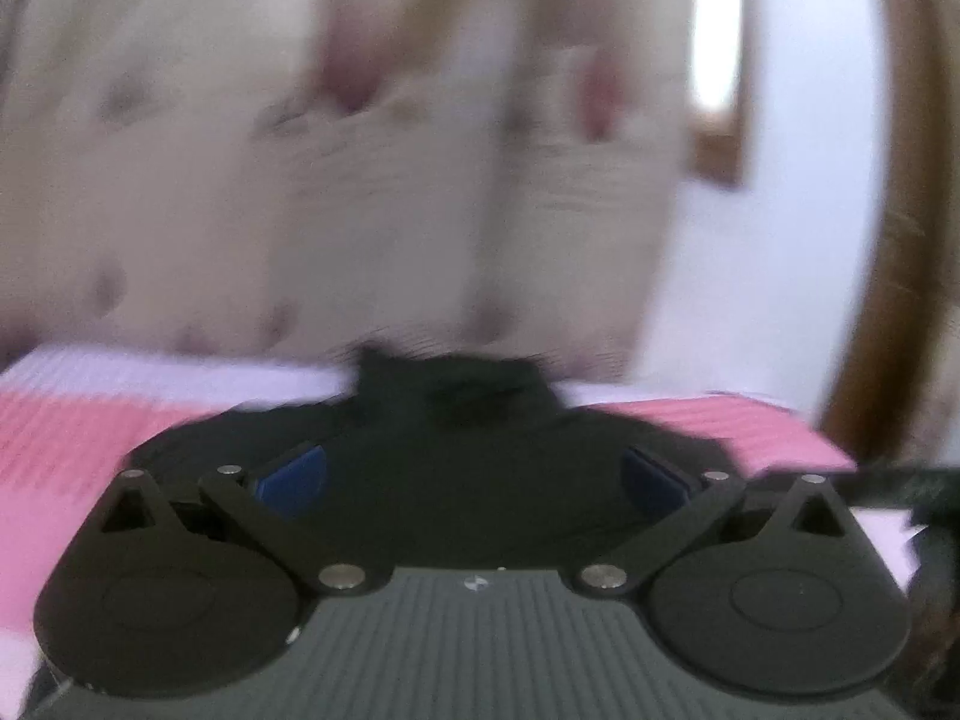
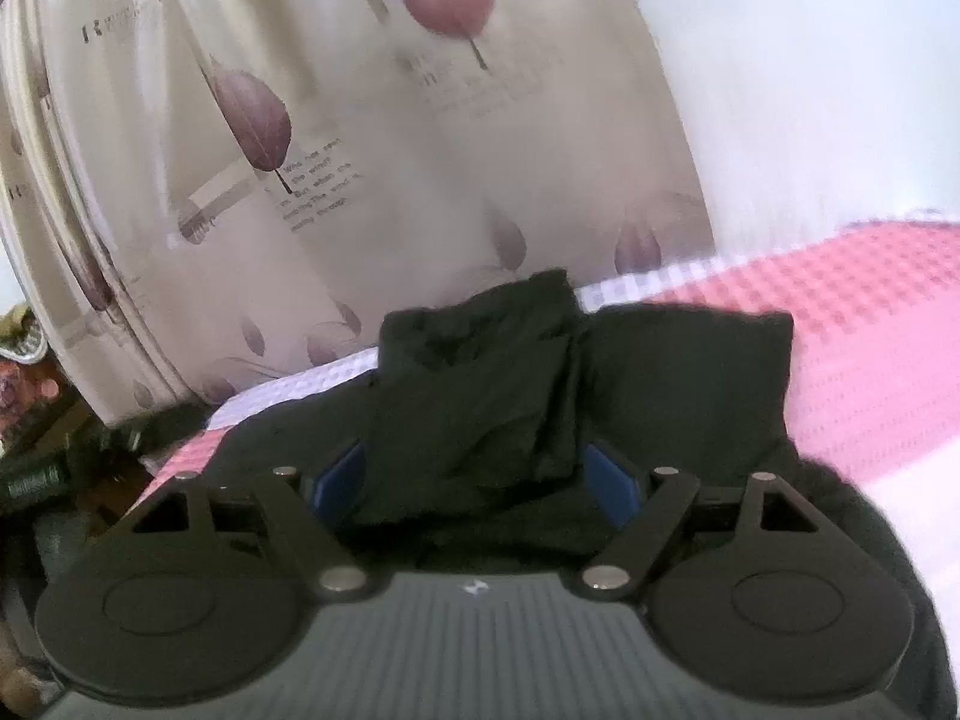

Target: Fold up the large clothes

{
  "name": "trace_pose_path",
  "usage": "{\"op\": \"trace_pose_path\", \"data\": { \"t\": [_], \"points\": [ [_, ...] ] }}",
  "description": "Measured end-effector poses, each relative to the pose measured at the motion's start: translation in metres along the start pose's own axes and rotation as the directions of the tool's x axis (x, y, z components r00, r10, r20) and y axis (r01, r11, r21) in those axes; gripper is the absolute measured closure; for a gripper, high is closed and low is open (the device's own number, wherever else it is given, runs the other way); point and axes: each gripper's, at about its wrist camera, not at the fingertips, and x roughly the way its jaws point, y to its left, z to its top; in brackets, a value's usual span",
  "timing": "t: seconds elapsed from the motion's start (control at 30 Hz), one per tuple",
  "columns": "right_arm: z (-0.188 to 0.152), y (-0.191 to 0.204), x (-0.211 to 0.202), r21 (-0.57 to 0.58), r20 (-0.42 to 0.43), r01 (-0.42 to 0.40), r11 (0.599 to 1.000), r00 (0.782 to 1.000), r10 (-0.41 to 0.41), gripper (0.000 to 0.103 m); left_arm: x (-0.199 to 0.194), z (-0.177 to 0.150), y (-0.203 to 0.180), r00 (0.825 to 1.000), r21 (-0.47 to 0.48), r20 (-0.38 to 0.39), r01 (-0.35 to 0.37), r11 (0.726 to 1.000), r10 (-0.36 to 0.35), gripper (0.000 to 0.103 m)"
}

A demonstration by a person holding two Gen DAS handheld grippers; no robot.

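Black folded cloth garment (image 2: 480, 396) lies on the pink waffle-weave bed cover (image 2: 870, 330) ahead of both tools, the left tool (image 1: 474, 480) gaping empty, the right tool (image 2: 477, 480) wide astride a loose fold that could snag and unfold.

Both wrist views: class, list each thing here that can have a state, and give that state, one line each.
Black garment: folded into a bundle, lying on the pink and white cover.
Left gripper: open, nothing clamped.
Right gripper: open, garment between its fingers.
Leaf-print curtain: drawn.
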Motion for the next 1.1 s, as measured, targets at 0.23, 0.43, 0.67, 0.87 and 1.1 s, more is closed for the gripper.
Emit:
{"op": "trace_pose_path", "data": {
  "t": [0.23, 0.43, 0.67, 0.87, 1.1],
  "points": [
    [0.016, -0.014, 0.084, -0.011, -0.159, 0.166, 0.986, 0.973, -0.165, 0.062, 0.016, -0.039, 0.082, 0.965, -0.084, -0.122, -0.244, 0.966, 0.233, 0.005],
    [0.022, 0.004, 0.089, -0.077, -0.085, 0.157, 0.985, 0.983, -0.163, 0.099, 0.017, -0.059, 0.105, 0.952, -0.116, -0.152, -0.284, 0.952, 0.266, 0.002],
    [0.002, -0.027, 0.085, -0.127, -0.064, 0.275, 0.953, 0.957, -0.284, 0.102, 0.027, -0.063, 0.094, 0.931, -0.067, -0.191, -0.328, 0.942, 0.311, 0.0],
    [0.014, -0.003, 0.054, -0.08, 0.11, 0.225, 0.971, 0.97, -0.216, 0.101, 0.033, -0.066, 0.09, 0.91, -0.024, -0.211, -0.369, 0.929, 0.356, 0.0],
    [0.015, 0.06, 0.107, -0.387, 0.026, 0.202, 0.9, 0.978, -0.208, 0.101, 0.038, -0.067, 0.082, 0.884, 0.042, -0.221, -0.414, 0.909, 0.412, 0.0]
  ]
}}
